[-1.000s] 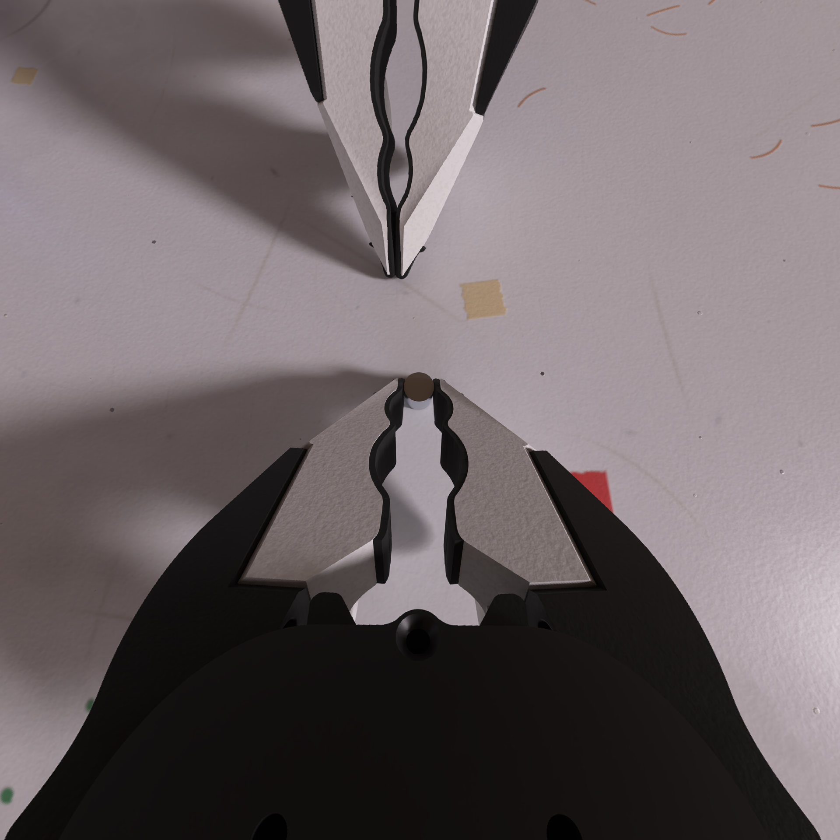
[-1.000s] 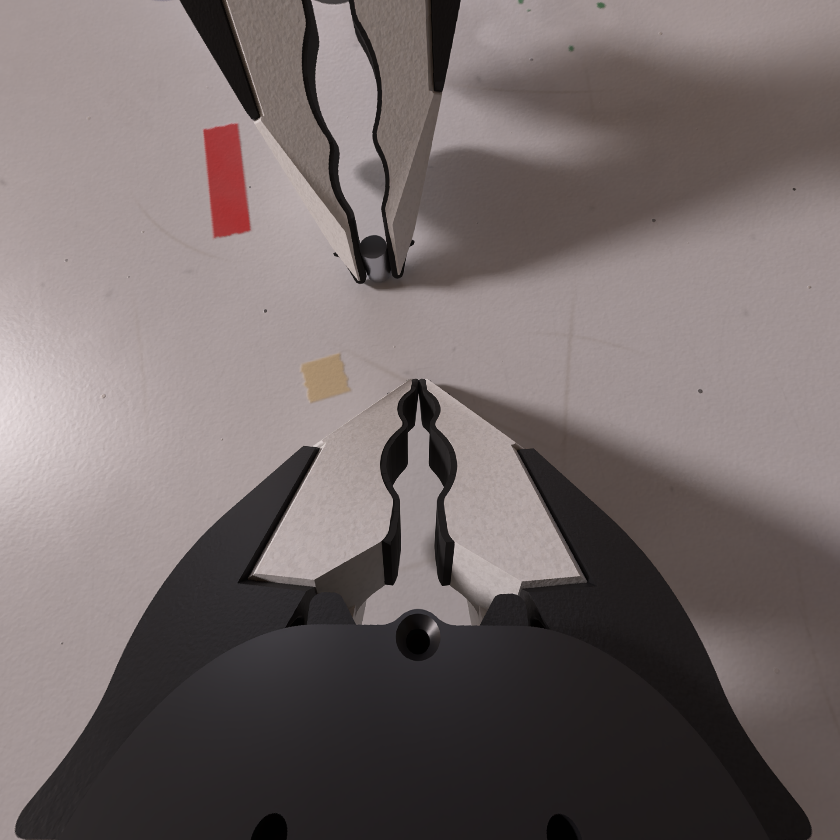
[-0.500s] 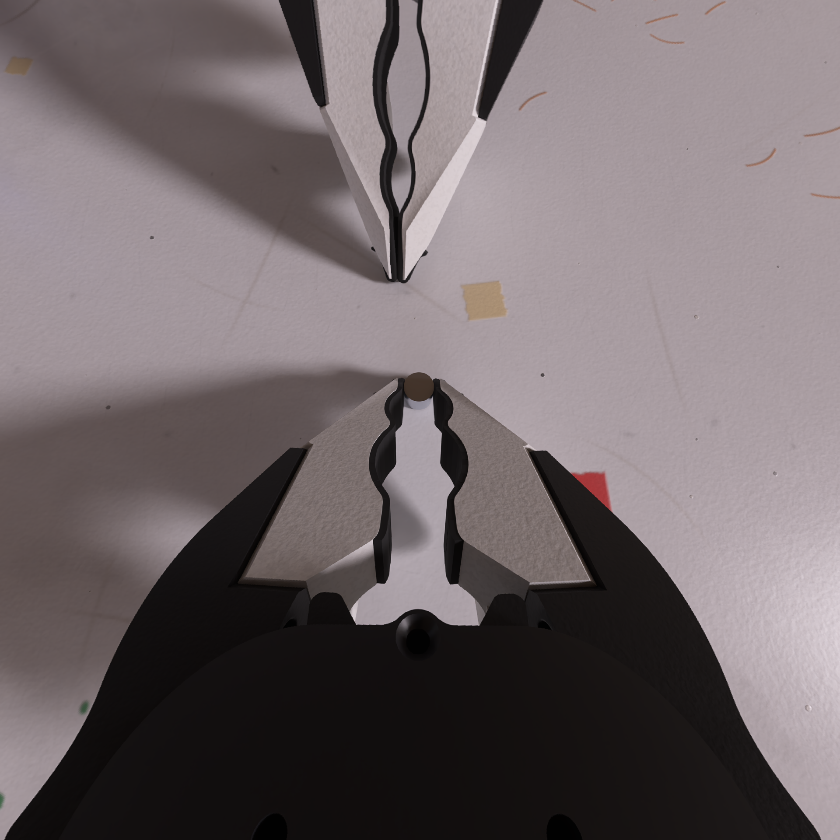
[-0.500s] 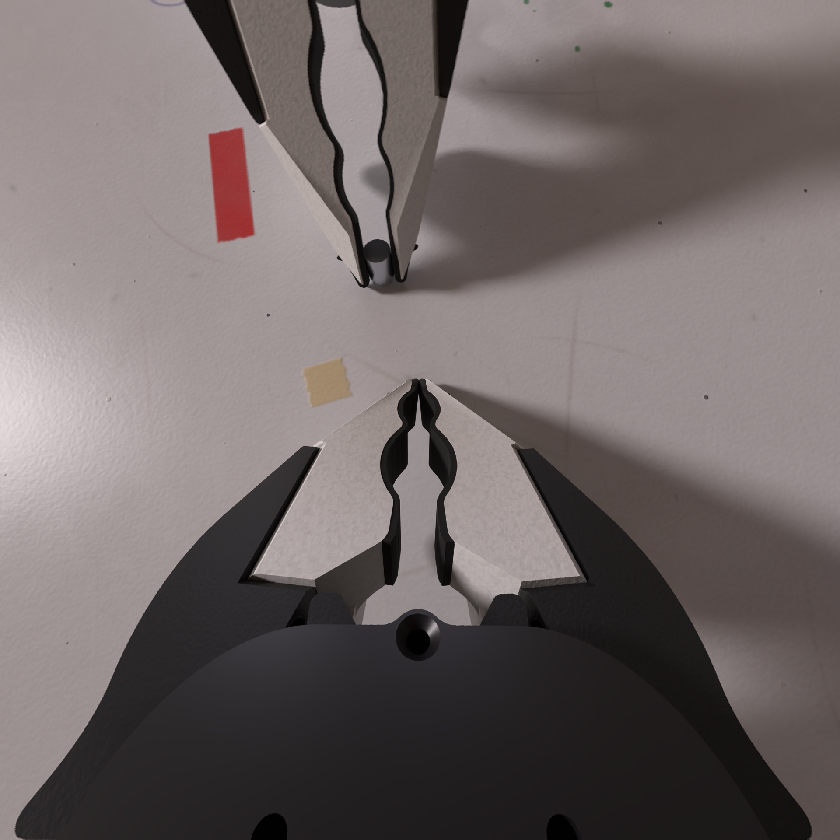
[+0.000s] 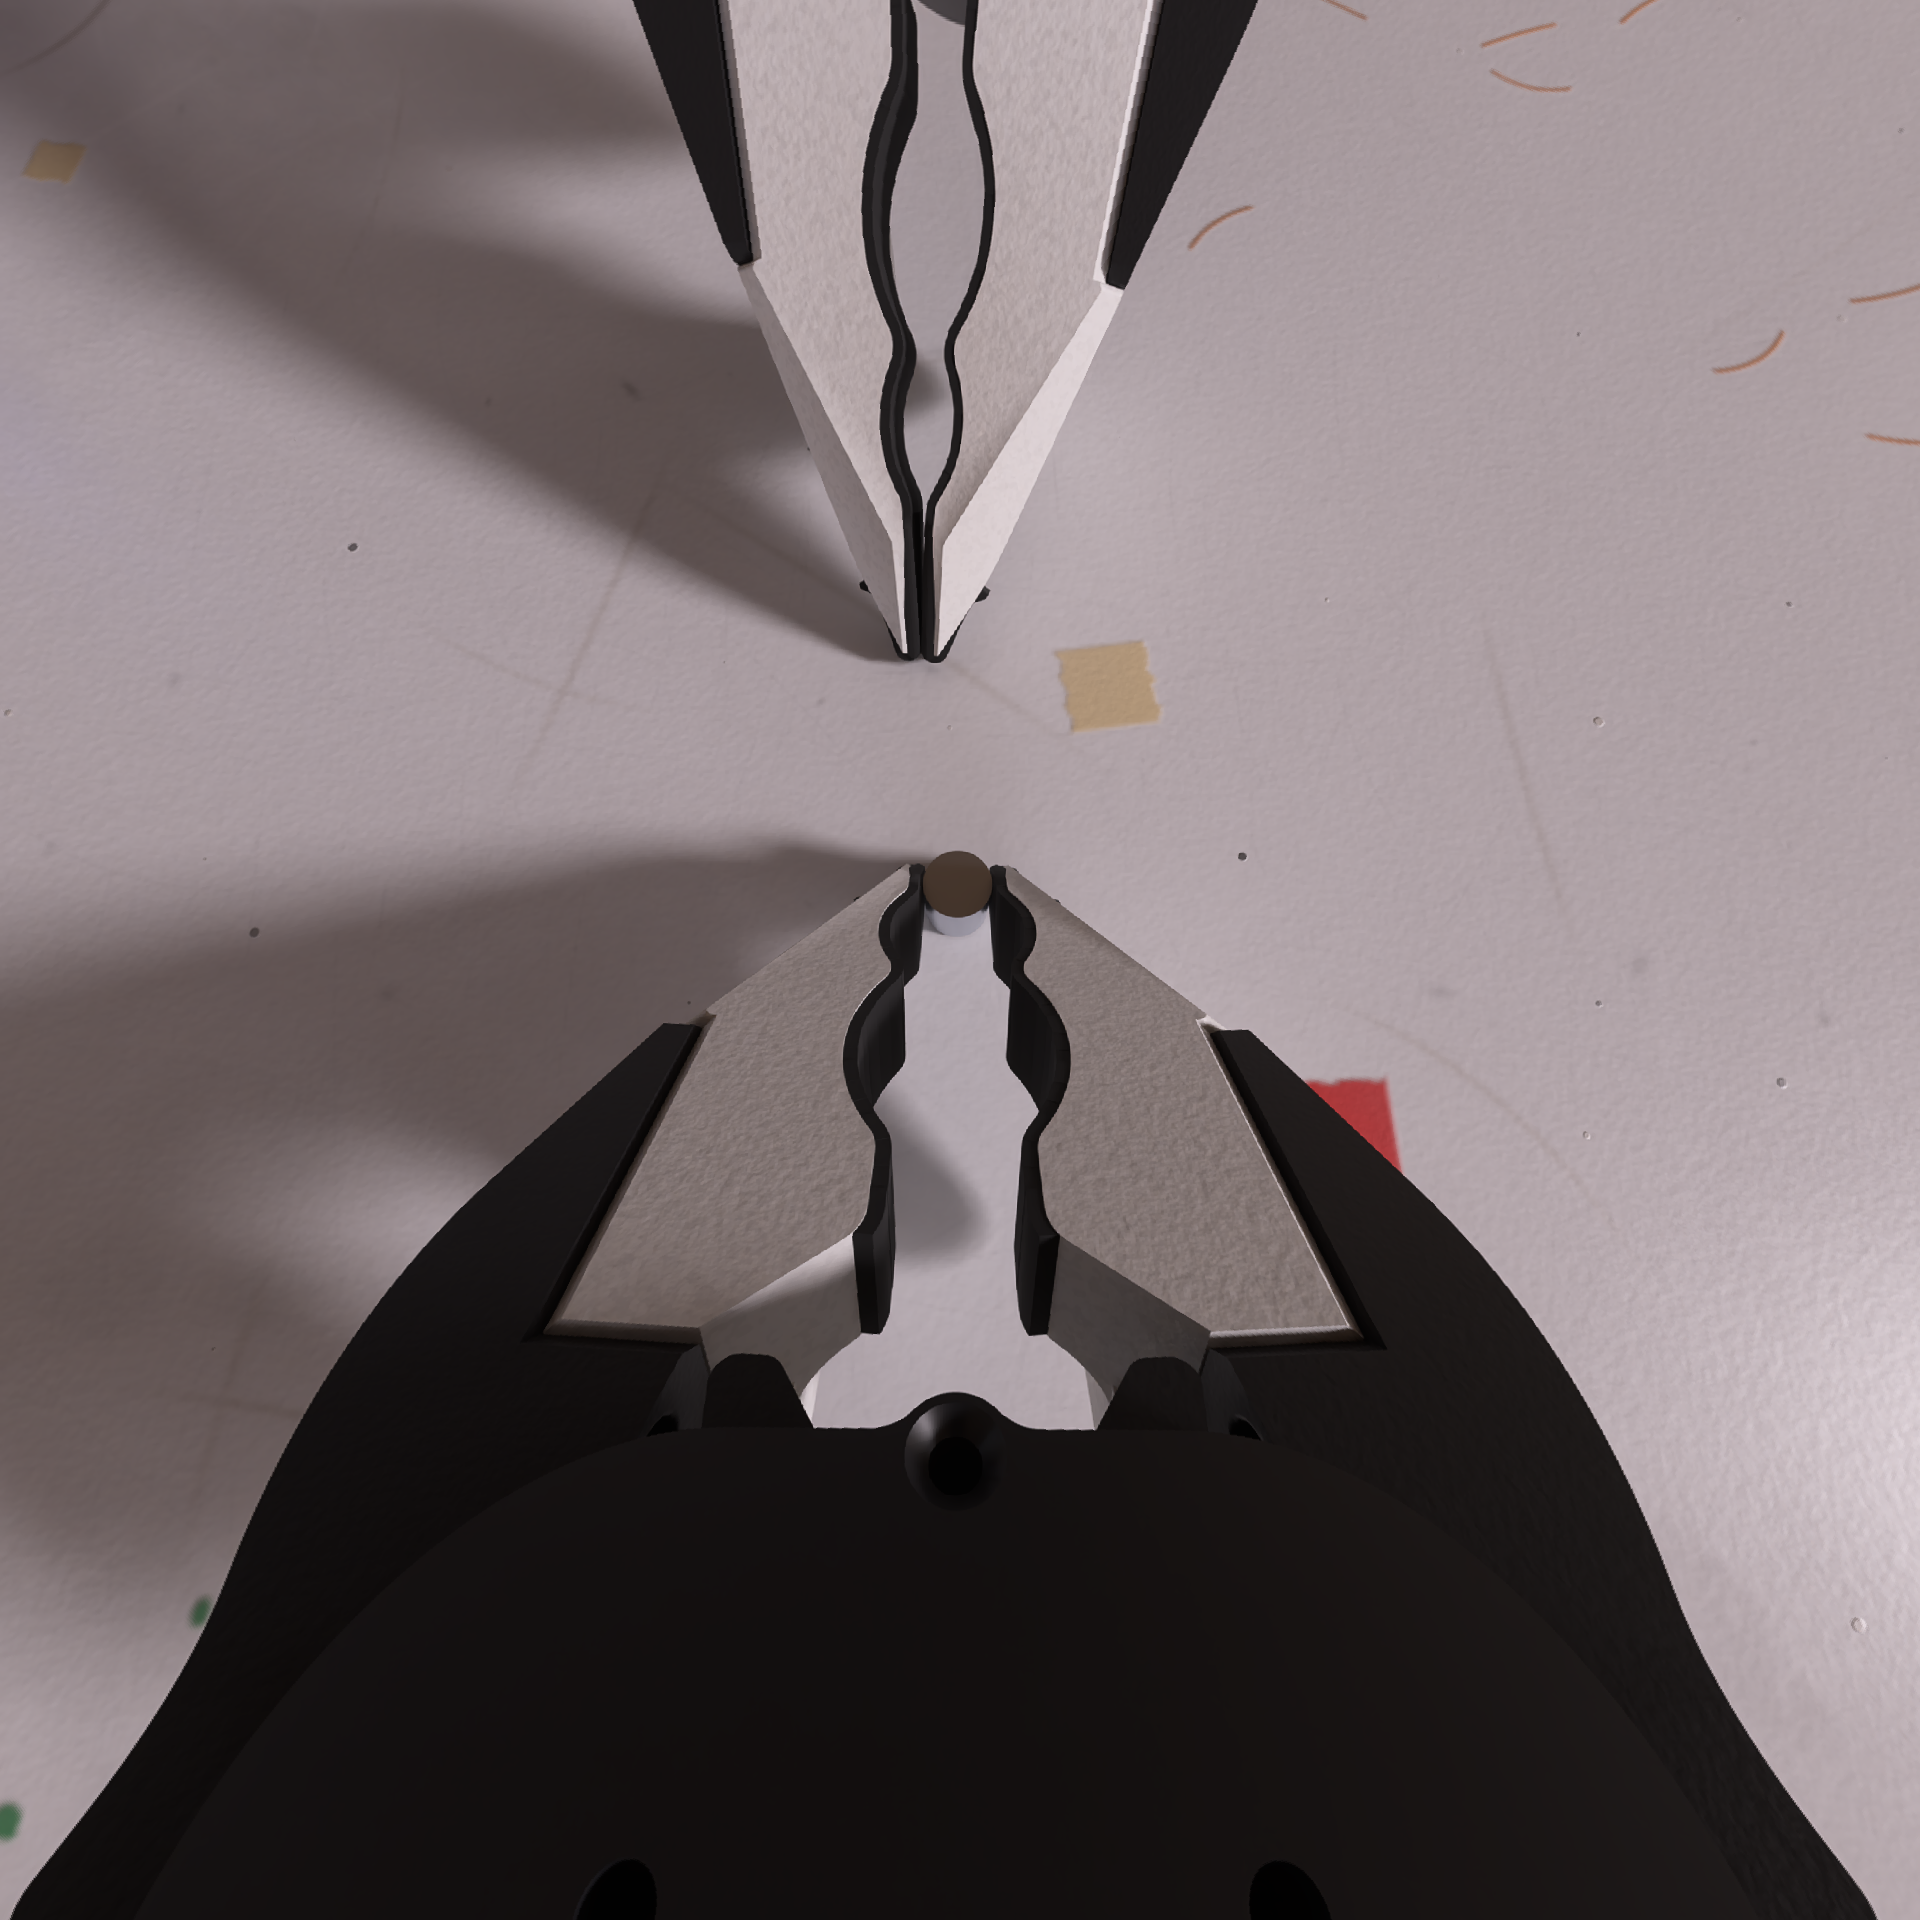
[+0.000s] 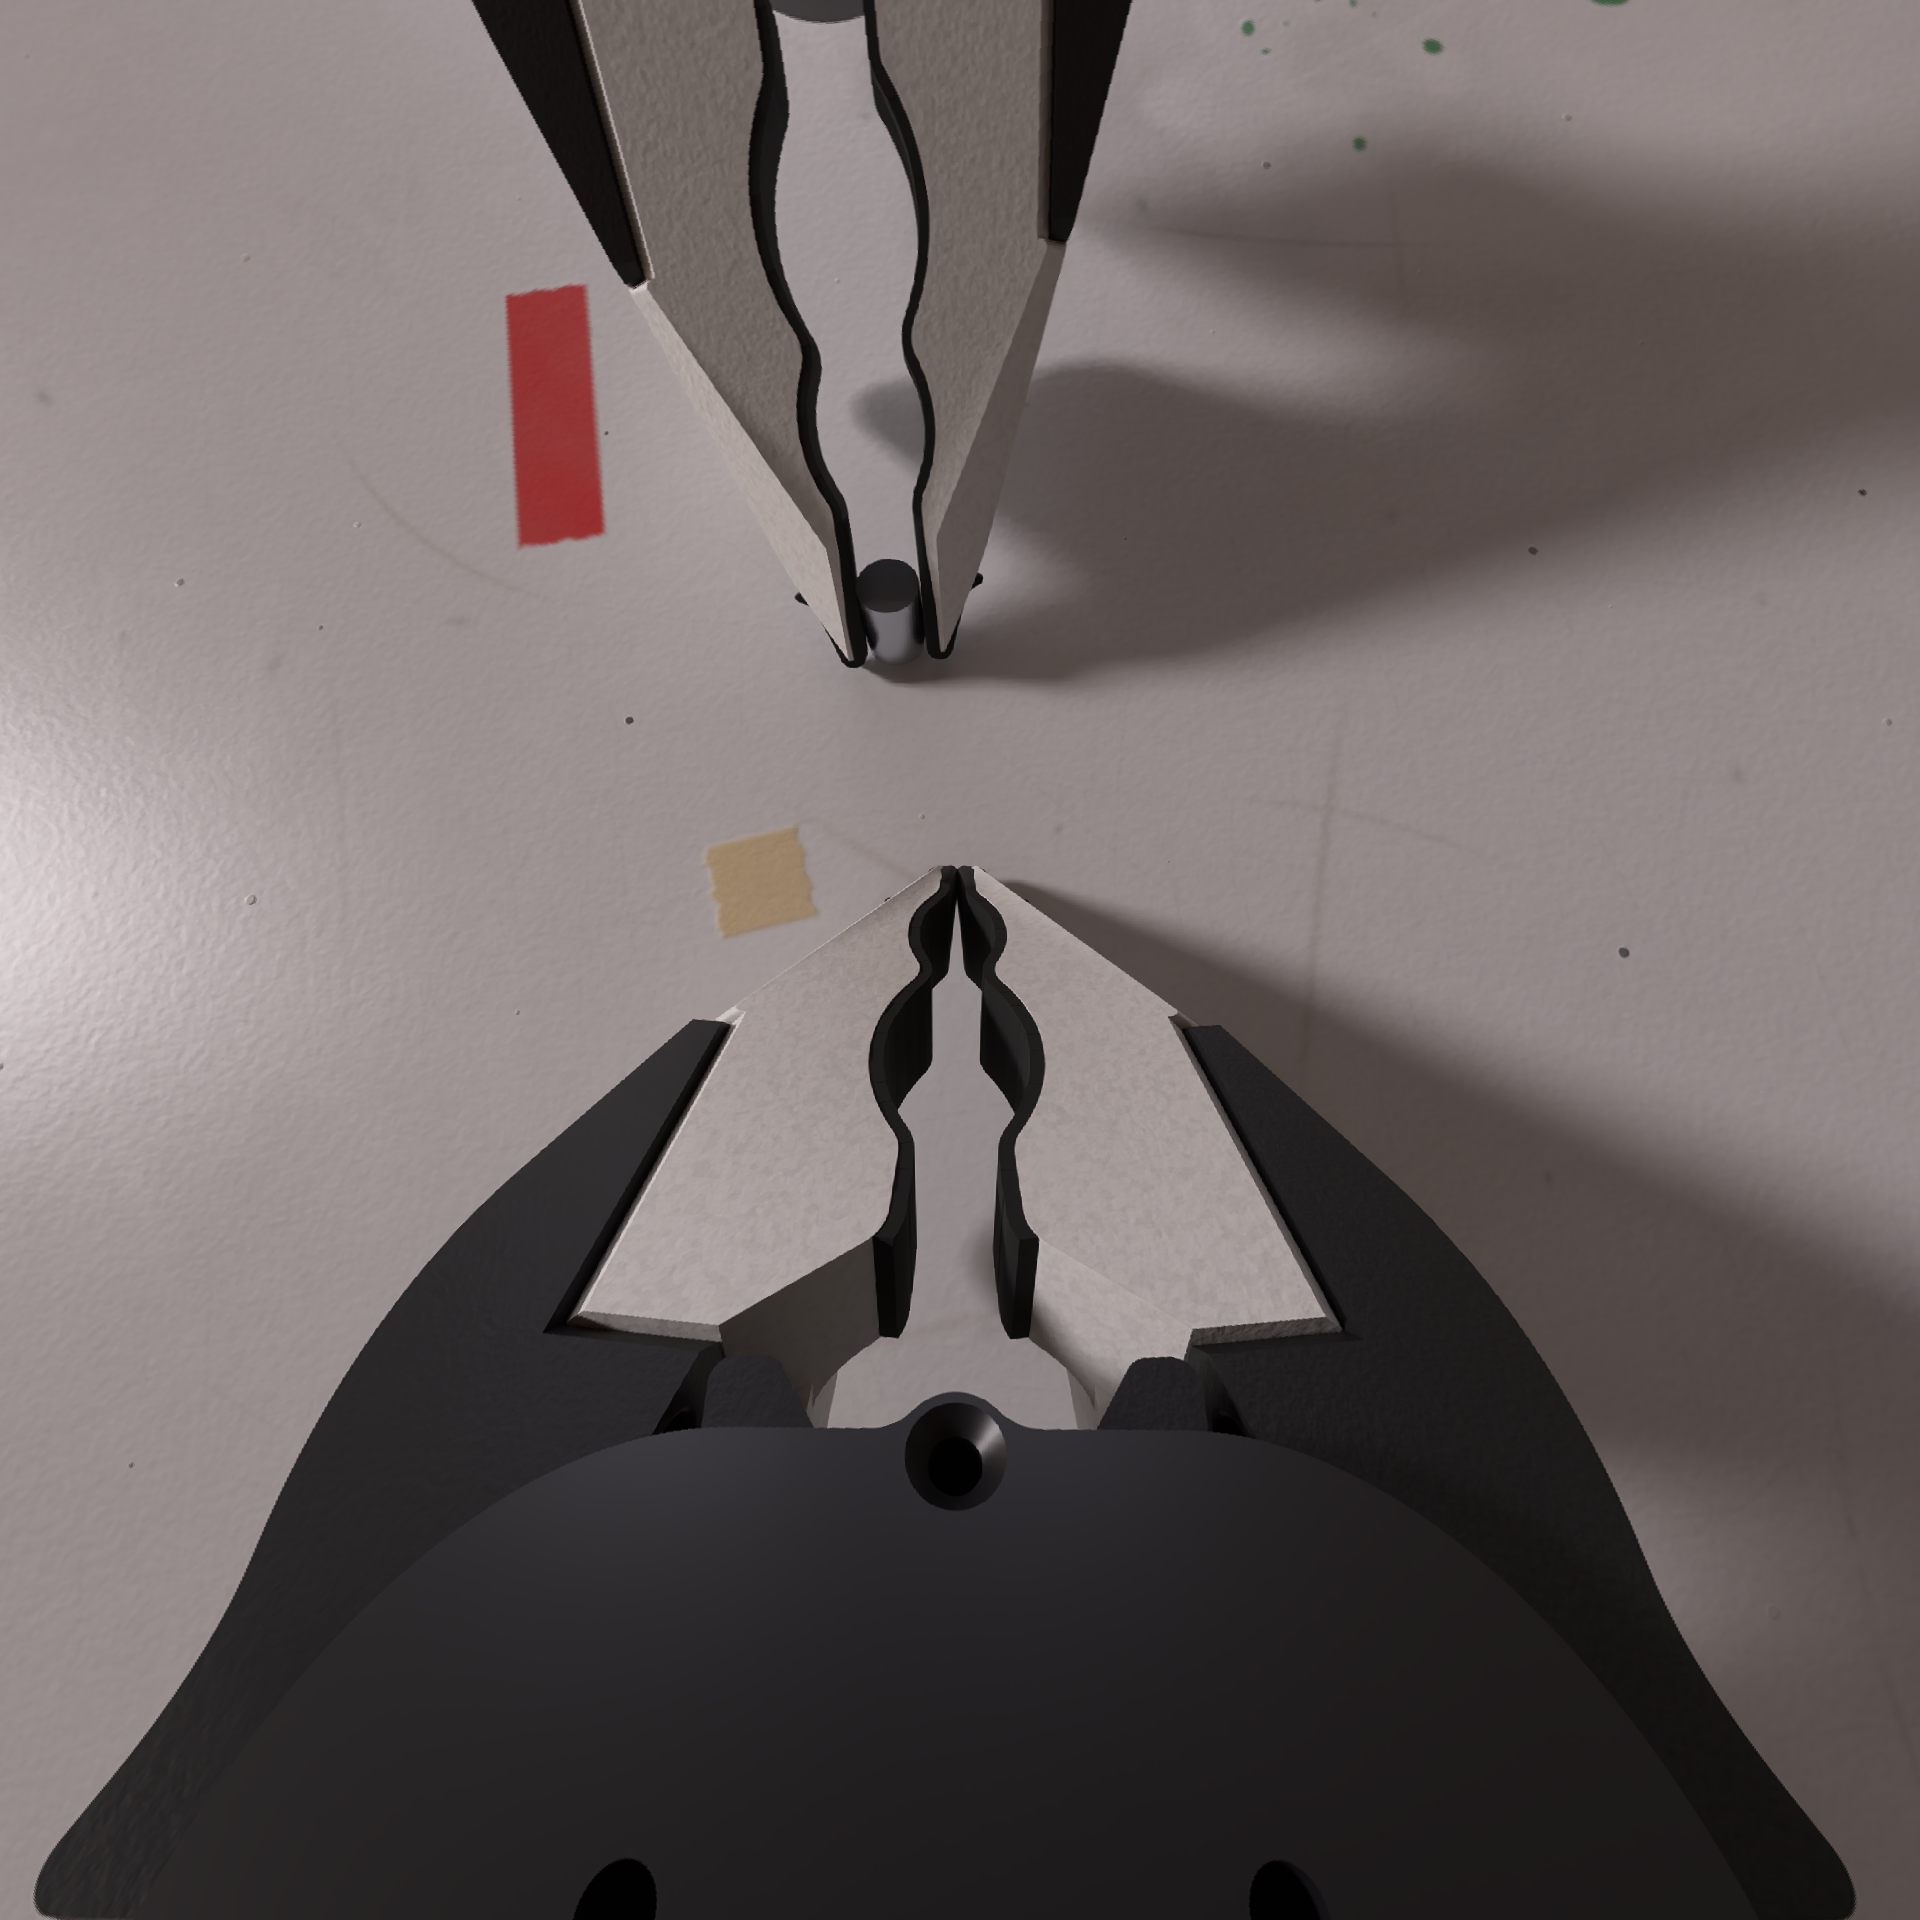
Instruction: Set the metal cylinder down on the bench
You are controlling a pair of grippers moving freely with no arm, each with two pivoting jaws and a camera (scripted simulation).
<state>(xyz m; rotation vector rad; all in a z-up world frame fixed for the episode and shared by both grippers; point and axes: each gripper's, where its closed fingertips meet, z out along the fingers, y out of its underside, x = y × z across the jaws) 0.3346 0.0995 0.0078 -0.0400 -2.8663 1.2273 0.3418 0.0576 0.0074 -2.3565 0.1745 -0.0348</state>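
- In the left wrist view, small green specks (image 5: 8,1820) dot the pale bench (image 5: 364,748) at the far left edge, and a small tan scrap (image 5: 52,161) sits in the upper left corner.
- In the middle, the left tool (image 5: 956,883) pinches the metal cylinder (image 5: 956,896) between its fingertips; the cylinder stands upright, its round brown top facing the camera and its shiny side showing just below.
- Seen from the right wrist view, the cylinder's lower end appears to meet the bench, though contact is hard to confirm.
- Facing it, the right tool (image 5: 923,649) points tip down with its jaws pressed together on nothing, its tips close to the bench.
- Just right of those tips lies a tan tape square (image 5: 1108,686).
- Farther right, a red tape strip (image 5: 1356,1117) peeks out from behind the left tool's black body.
- Thin orange curved marks (image 5: 1751,353) scatter toward the upper right.
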